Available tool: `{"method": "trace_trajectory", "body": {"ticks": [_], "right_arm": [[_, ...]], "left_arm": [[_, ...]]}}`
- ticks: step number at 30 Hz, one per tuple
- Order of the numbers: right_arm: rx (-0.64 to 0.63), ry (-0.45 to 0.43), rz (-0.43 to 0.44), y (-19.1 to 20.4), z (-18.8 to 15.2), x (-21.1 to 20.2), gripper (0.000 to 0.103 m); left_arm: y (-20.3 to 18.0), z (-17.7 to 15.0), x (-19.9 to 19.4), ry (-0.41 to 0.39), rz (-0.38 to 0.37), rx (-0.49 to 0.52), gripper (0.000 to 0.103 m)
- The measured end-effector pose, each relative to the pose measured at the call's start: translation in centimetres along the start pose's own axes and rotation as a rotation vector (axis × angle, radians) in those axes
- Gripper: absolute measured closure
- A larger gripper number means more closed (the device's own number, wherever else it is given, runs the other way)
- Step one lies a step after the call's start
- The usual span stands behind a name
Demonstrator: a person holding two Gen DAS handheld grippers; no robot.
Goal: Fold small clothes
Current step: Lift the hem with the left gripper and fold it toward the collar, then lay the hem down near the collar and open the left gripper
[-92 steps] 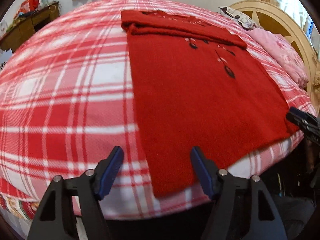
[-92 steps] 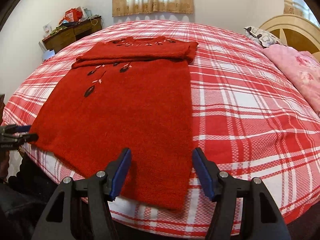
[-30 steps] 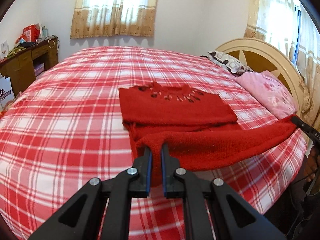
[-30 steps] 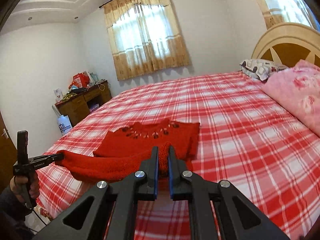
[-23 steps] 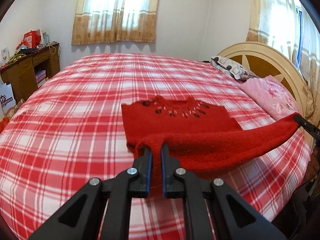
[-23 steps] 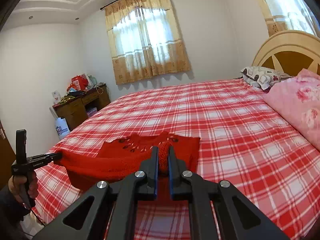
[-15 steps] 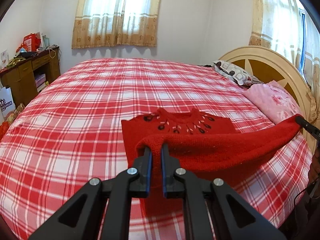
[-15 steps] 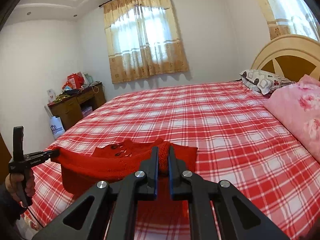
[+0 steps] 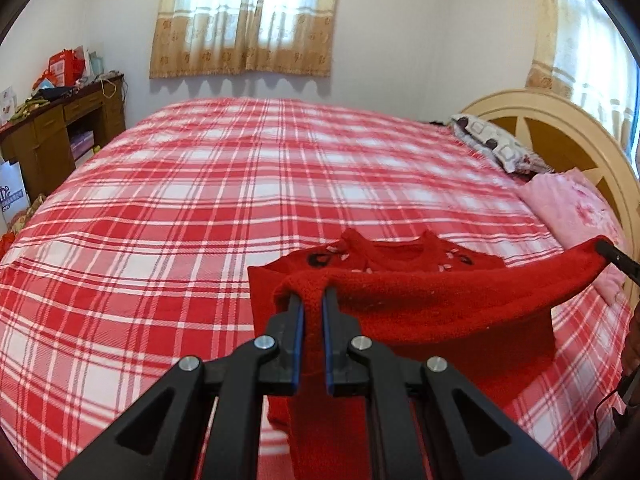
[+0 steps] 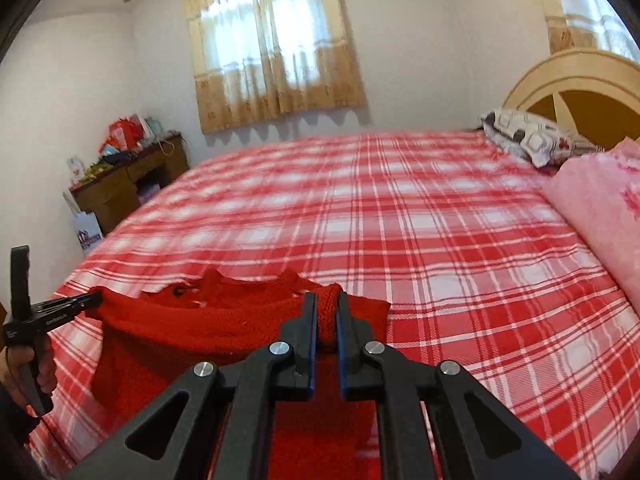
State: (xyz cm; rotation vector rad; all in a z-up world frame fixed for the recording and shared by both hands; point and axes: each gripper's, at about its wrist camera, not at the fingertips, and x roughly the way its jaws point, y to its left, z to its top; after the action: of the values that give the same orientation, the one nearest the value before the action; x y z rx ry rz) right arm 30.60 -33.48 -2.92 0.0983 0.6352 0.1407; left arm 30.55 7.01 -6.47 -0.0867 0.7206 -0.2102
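Red sweater (image 9: pixel 440 308) is lying at the near edge of the plaid bed (image 9: pixel 240 200), neckline pointing far toward the window, lifted hem edge running left-right between the tongs. Left gripper (image 9: pixel 312 304) is pinching the hem's left corner, pitched down toward the bed. Right gripper (image 10: pixel 326 308) is pinching the right corner, same downward tilt. A hand (image 10: pixel 28 364) is gripping the left tool's handle. Writing on that tool is too small to read.
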Motion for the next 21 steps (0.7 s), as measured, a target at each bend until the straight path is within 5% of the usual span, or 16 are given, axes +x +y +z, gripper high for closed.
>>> {"method": "trace_trajectory", "body": {"ticks": [8,11,12,13,15,18,21], "right_arm": [[0.005,0.139,-0.043,-1.1,-1.0,8.2,0.091],[-0.012,0.167,-0.014,-0.5,-1.4,8.0,0.066],[-0.031,0.191,0.016,0.1,-2.0,7.7,0.059],[-0.053,0.212,0.029,0.7,-2.3,7.7,0.058],[-0.130,0.278,0.057,2.6,-3.5,7.9,0.058],[-0.248,0.381,0.060,5.3,-4.9,10.0,0.058],[-0.332,0.345,-0.021,7.1,-4.1,12.0,0.058]], "left_arm": [[0.4,-0.4,6.6,0.096,0.051,0.021,0.093],[1.1,-0.8,8.0,0.111,0.122,0.010,0.080],[1.5,-1.0,7.9,0.114,0.141,-0.001,0.066],[1.8,-1.1,7.6,0.112,0.147,-0.013,0.051],[2.2,-1.7,6.1,0.079,0.159,-0.016,0.036],[1.1,-3.0,4.5,0.071,0.170,0.095,0.033],[-0.4,-4.0,5.0,0.091,0.201,0.214,0.022]]}}
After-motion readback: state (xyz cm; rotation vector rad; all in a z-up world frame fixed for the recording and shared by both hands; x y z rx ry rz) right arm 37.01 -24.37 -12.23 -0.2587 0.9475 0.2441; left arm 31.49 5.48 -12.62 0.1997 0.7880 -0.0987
